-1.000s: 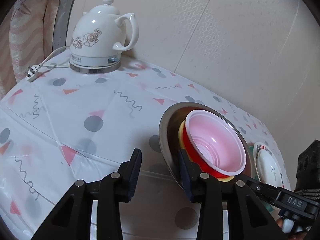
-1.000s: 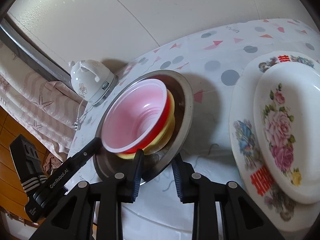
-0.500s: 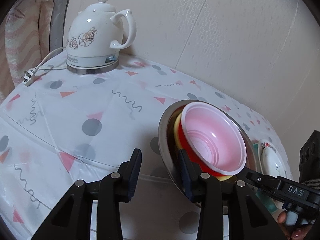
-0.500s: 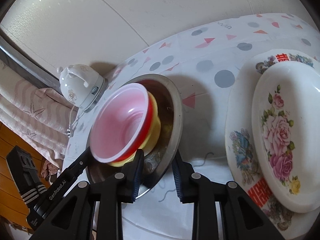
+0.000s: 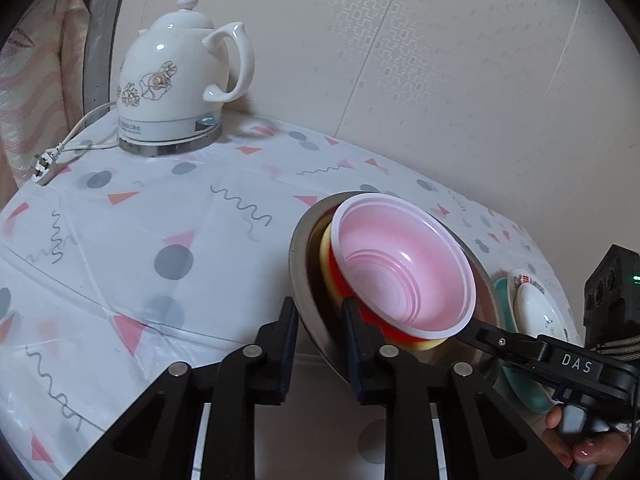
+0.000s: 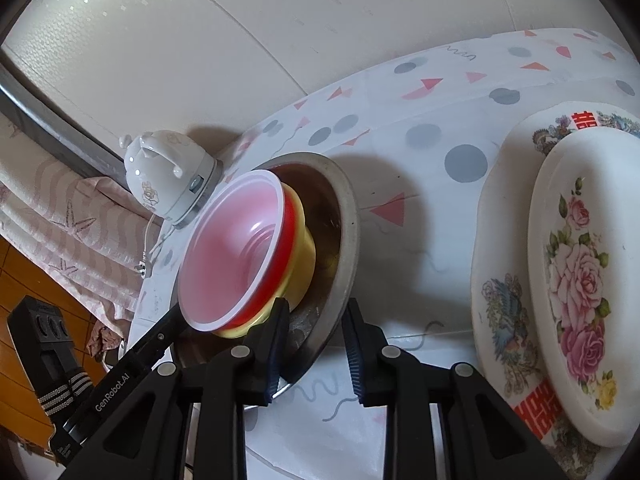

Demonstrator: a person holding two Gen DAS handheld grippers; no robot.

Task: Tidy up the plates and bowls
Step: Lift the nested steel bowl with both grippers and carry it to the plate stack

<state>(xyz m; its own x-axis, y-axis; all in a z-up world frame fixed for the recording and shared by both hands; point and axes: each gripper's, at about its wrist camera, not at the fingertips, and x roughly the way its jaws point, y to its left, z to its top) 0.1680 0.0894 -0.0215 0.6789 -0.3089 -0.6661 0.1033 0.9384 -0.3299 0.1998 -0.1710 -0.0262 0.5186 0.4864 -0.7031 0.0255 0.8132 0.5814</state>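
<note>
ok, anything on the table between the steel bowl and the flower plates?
Nothing visible. In the right wrist view only bare cloth lies between the steel bowl and the plates.

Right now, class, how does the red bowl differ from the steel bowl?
1. The red bowl is plastic with a pink inside; the steel bowl is bare metal.
2. The red bowl is smaller and nests, over a yellow bowl, inside the steel bowl.
3. The grippers' jaws straddle the steel bowl's rim, not the red bowl's.

Both are round and tilted together.
</note>
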